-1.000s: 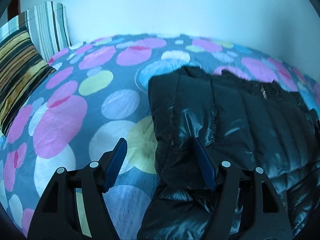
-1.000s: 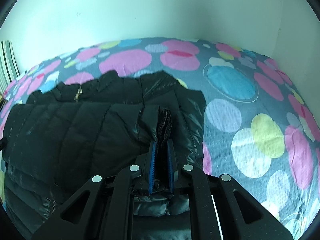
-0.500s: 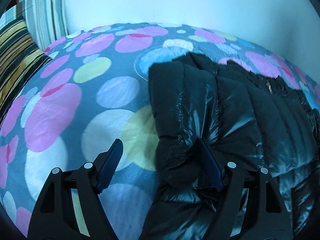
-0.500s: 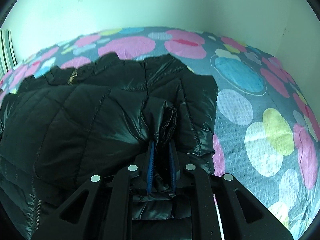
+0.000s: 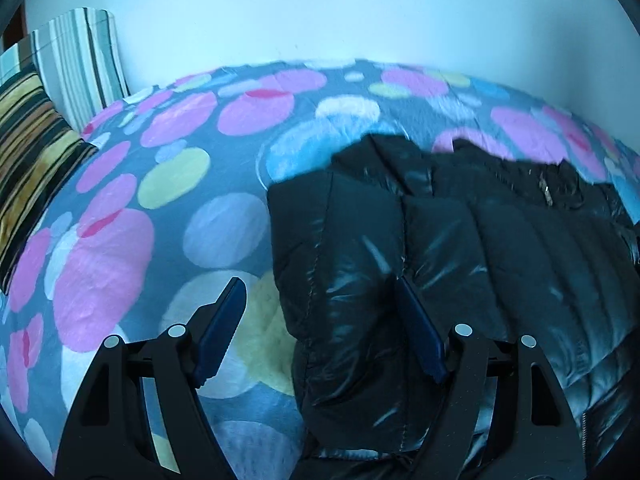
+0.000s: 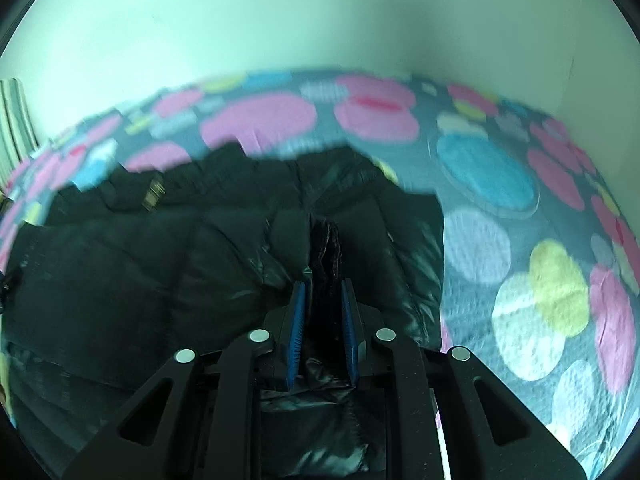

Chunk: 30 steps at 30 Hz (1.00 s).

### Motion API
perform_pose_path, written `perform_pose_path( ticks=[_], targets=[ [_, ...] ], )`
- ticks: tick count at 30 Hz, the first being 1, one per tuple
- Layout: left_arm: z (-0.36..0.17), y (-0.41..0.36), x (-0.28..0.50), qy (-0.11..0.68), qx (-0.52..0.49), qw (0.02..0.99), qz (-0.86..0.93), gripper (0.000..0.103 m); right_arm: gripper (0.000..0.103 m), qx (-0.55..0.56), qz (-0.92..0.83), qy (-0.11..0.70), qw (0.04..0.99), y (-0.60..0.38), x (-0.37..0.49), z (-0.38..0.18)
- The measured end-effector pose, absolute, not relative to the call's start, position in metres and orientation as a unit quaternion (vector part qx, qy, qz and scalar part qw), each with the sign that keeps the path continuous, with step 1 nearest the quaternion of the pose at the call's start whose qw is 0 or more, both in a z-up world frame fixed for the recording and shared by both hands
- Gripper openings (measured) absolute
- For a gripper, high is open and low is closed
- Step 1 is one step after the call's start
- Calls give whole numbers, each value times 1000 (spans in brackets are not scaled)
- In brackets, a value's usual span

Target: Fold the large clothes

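Right wrist: my right hand-held gripper (image 6: 322, 312) clamps the jacket (image 6: 192, 264) cuff; left hand-held gripper (image 5: 320, 316) gapes (empty). I'd lay the sleeve flat.

no legible text, labels or numbers

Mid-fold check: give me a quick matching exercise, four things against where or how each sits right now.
Things:
1. left gripper
2. right gripper
3. shiny black quilted puffer jacket
4. striped pillows

States:
A. propped at the far left against the white wall
B. jaws wide apart over the jacket's left edge
C. lying on the grey bedspread with coloured circles
D. jaws narrow, pinching a fold of jacket fabric

Pairs: 1-B, 2-D, 3-C, 4-A
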State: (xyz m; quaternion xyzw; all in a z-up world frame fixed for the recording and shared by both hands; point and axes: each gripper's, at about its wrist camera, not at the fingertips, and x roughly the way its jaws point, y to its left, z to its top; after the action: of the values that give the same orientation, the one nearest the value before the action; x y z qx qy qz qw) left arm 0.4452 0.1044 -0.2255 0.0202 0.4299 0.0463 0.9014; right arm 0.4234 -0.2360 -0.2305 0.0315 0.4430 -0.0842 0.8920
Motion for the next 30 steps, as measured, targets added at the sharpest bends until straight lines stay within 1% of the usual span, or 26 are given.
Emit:
perform_pose_path(
  ticks=[4, 8, 12, 16, 20, 22, 25, 26, 27, 28, 29, 30],
  targets=[
    [-237, 105, 447, 438, 12, 898, 42, 78, 20, 10, -97, 439, 893, -230, 417, -236],
    [-242, 108, 448, 444, -3, 895, 36, 78, 20, 13, -105, 433, 895, -229, 414, -236],
    [-234, 108, 442, 440, -7, 897, 33, 75, 14, 4, -117, 417, 901, -225, 399, -224],
    [-239, 104, 439, 444, -5, 896, 28, 75, 14, 17, -113, 423, 899, -232, 391, -230],
    [-242, 104, 441, 447, -9, 894, 27, 76, 16, 17, -114, 429, 896, -231, 396, -235],
    [-234, 108, 437, 442, -16, 897, 27, 75, 19, 31, -108, 424, 899, -236, 391, -228],
    [-220, 115, 420, 435, -19, 900, 28, 75, 29, 62, -95, 420, 900, -247, 375, -217],
    [-216, 118, 413, 432, -22, 901, 27, 75, 36, 70, -94, 419, 900, -251, 366, -213],
    [-213, 121, 405, 431, -25, 902, 26, 76, 46, 75, -97, 418, 900, -255, 357, -210],
    [-208, 124, 392, 429, -26, 903, 24, 77, 51, 78, -99, 418, 900, -259, 347, -207],
    [-205, 127, 380, 427, -26, 904, 22, 80, 54, 80, -98, 417, 900, -262, 339, -205],
    [-202, 129, 370, 425, -26, 905, 21, 81, 54, 86, -96, 418, 899, -267, 325, -202]
  ],
)
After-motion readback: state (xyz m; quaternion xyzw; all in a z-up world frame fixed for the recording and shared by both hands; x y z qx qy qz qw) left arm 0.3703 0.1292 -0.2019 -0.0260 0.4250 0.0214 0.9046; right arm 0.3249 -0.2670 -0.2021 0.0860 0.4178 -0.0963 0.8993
